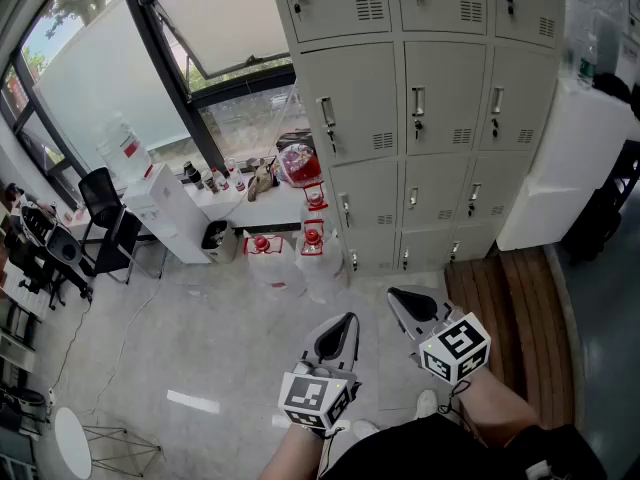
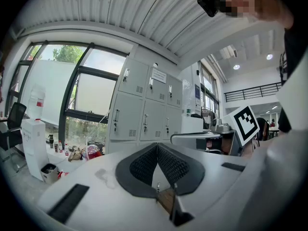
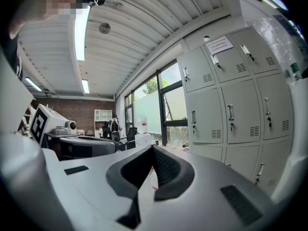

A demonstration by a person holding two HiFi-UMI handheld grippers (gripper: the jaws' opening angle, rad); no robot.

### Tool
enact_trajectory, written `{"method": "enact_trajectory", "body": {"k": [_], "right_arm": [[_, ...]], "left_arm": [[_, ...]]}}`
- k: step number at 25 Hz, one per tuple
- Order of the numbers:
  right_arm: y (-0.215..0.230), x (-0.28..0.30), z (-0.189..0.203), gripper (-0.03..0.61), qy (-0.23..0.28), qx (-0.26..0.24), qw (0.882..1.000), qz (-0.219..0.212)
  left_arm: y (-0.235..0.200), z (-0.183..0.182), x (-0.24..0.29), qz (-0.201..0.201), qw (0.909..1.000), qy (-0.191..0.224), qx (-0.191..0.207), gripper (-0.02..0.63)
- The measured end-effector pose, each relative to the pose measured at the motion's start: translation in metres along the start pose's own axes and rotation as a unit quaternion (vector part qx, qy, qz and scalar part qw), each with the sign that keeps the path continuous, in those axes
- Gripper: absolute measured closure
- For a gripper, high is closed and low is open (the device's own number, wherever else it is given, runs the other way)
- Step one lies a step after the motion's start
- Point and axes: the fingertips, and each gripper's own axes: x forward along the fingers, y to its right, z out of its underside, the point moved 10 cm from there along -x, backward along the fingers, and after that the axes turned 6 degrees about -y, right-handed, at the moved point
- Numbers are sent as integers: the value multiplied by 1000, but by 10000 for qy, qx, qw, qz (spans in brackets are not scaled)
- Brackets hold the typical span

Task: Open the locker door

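Lockers (image 1: pixel 430 108) fill the top of my head view, at twelve o'clock from both grippers and well apart from them. Every door I can see is shut, each with its handle on the left edge.

My left gripper (image 1: pixel 346 324) sits low in the frame, near six o'clock, held about level and aimed up-frame at the lockers. Its jaws are closed tip to tip with nothing between them. My right gripper (image 1: pixel 400 296) rides just beside it at three o'clock, slightly further forward and nosed a touch downward. Its jaws are closed and empty as well.

Both forearms come in from six o'clock, the left forearm (image 1: pixel 300 453) bare and the right forearm (image 1: pixel 495 398) angling in from five o'clock.

Off at ten o'clock a white cabinet (image 1: pixel 175 213) stands on the pale floor (image 1: pixel 200 338).
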Motion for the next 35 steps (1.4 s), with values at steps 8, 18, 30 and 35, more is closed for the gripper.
{"method": "enact_trajectory", "body": {"k": [8, 18, 30, 35], "right_arm": [[-9, 3, -1, 525, 26, 7, 10000, -48], [-31, 11, -6, 525, 126, -67, 9998, -122], [-56, 28, -20, 525, 295, -205, 9994, 13], [-55, 40, -26, 525, 338, -218, 9992, -5]], "left_arm": [[-3, 1, -9, 3, 10000, 35, -16, 597], [-13, 3, -29, 40, 10000, 71, 28, 597], [-39, -2, -55, 0, 9998, 175, 37, 597], [-49, -5, -57, -67, 9997, 225, -9, 597]]}}
